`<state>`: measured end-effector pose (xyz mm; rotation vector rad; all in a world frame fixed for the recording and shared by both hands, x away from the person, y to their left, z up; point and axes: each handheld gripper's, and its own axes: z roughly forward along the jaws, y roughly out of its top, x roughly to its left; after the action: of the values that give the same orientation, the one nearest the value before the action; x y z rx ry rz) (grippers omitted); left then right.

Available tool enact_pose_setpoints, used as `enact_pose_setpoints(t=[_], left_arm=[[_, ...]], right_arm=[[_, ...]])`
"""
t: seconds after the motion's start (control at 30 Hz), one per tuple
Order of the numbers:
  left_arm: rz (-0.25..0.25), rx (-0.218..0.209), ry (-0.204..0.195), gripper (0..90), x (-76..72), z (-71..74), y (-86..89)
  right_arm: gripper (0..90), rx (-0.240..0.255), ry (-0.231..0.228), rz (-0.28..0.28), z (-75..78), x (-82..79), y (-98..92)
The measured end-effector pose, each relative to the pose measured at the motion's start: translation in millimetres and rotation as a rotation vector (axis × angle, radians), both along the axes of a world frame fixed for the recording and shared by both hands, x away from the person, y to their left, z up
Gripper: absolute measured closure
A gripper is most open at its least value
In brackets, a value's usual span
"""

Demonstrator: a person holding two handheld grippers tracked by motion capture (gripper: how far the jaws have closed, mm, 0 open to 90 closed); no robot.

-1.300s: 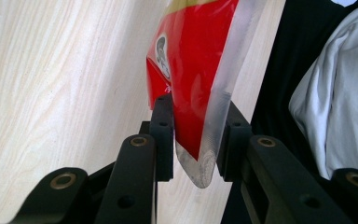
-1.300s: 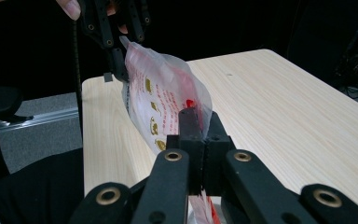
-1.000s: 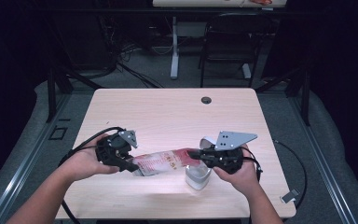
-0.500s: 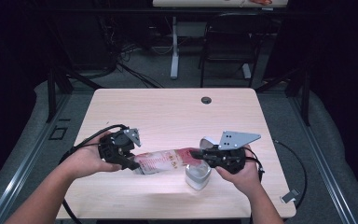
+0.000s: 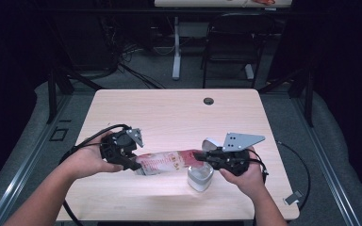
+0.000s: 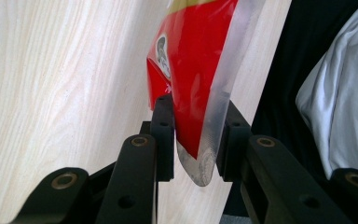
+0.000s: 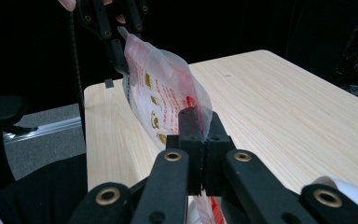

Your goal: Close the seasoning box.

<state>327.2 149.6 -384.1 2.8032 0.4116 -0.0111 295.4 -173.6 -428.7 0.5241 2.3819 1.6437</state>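
A red and clear plastic pouch (image 5: 167,162) hangs stretched level between my two grippers, just above the front of the wooden table (image 5: 169,113). My left gripper (image 5: 134,165) is shut on its left end; in the left gripper view the pouch (image 6: 191,70) has its sealed corner pinched by my left gripper (image 6: 196,135). My right gripper (image 5: 199,155) is shut on the other end, and the right gripper view shows the jaws of my right gripper (image 7: 199,126) tight on the thin plastic of the pouch (image 7: 158,88). A small clear container (image 5: 200,176) stands under the right end.
A round cable hole (image 5: 209,100) sits near the table's far edge. A dark chair (image 5: 231,42) and a white desk leg (image 5: 176,47) stand beyond the table. Cables trail from both grippers over the front edge. The container's rim (image 7: 345,186) is at the lower right.
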Motion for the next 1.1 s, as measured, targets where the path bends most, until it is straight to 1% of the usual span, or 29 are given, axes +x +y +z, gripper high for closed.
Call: enact_pose_setpoints(t=[0.13, 0.2, 0.4, 0.63, 0.93, 1.1], left_arm=[[-0.004, 0.008, -0.004, 73.0, 0.5, 2.2, -0.5], [0.001, 0.006, -0.004, 73.0, 0.7, 3.2, -1.0], [-0.002, 0.010, -0.010, 73.2, 1.8, 8.3, -2.4], [-0.004, -0.005, -0.014, 73.4, 1.4, 11.8, -3.2], [-0.012, -0.006, -0.027, 73.8, 1.7, 17.6, -5.5], [-0.012, -0.018, -0.032, 74.1, 2.5, 20.2, -6.5]], right_arm=[[89.6, 0.001, 0.003, 0.002, -0.7, 0.2, -0.9], [89.6, 0.010, 0.009, 0.004, -1.8, 0.9, -1.8], [89.5, 0.008, 0.014, -0.003, -3.0, 2.1, -4.2], [89.5, 0.010, 0.027, -0.003, -4.4, 3.0, -7.5], [89.5, 0.019, 0.043, -0.009, -6.4, 3.3, -11.5], [89.5, 0.021, 0.051, -0.017, -7.5, 4.1, -14.2]])
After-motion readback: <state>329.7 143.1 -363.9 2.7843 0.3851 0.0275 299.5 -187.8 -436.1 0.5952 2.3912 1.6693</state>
